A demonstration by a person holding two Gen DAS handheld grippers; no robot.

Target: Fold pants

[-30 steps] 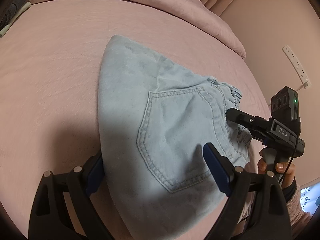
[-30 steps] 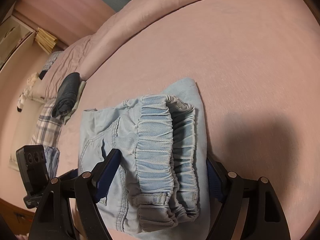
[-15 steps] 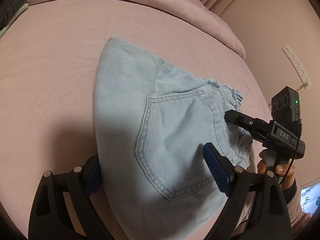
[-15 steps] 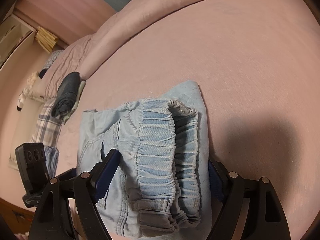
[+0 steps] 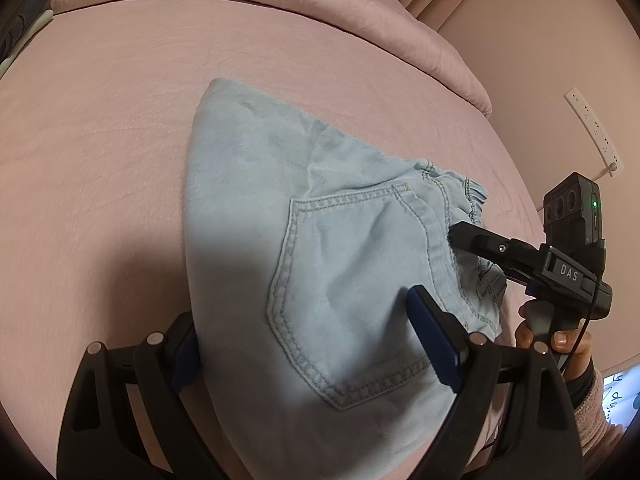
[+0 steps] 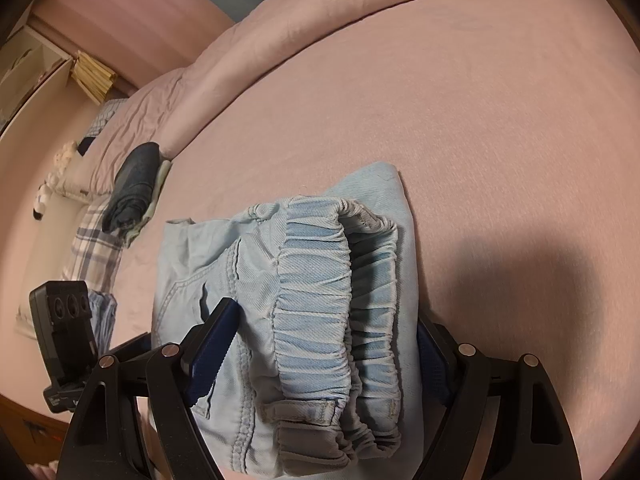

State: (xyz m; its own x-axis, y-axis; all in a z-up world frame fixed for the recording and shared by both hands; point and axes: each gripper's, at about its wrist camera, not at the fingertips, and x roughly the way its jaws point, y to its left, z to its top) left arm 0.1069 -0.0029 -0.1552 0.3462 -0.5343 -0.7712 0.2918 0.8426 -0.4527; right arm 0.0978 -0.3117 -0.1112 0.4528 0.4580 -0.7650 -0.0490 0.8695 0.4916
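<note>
Barely anything is shifted since a second ago: the folded pants (image 5: 320, 264) are nudged slightly on the pink bed (image 5: 120, 128).
Left gripper (image 5: 304, 344) and right gripper (image 6: 320, 344) are held spread wide, clenched on nothing; the fold is judged nearly finished.

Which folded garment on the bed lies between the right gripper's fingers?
The light blue pants with the elastic waistband, straddled by the open right gripper. The dark folded garment lies apart, near the pillows.
</note>
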